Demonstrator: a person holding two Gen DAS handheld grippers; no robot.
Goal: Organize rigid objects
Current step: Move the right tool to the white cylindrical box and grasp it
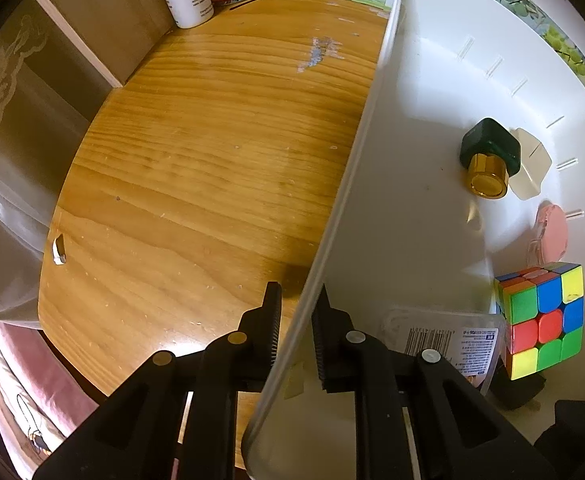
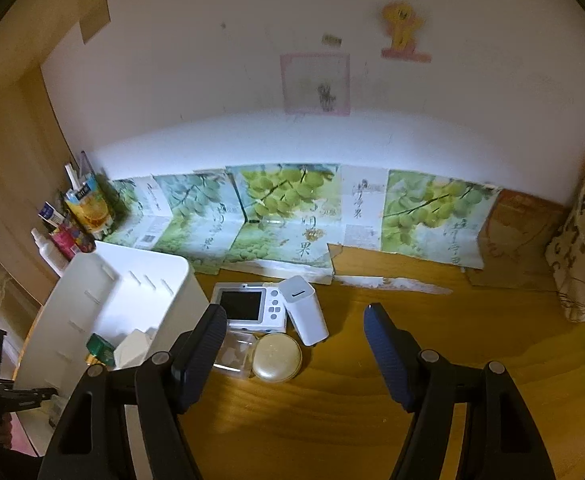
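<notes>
My left gripper (image 1: 297, 312) pinches the white bin (image 1: 412, 128) wall. Inside it: one cube (image 1: 542, 320), one green bottle (image 1: 490, 152), one pink case (image 1: 552, 232). My right gripper (image 2: 296, 356) gapes empty near the bin; four items on the table (image 2: 472, 340): one camera (image 2: 248, 308), one white box (image 2: 304, 312), one gold compact (image 2: 276, 358), one clear case (image 2: 234, 354).

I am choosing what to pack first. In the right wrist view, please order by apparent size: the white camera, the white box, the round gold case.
1. White camera
2. White box, close behind; the ranking is unsure
3. Round gold case, smallest, though nearest the lens
</notes>
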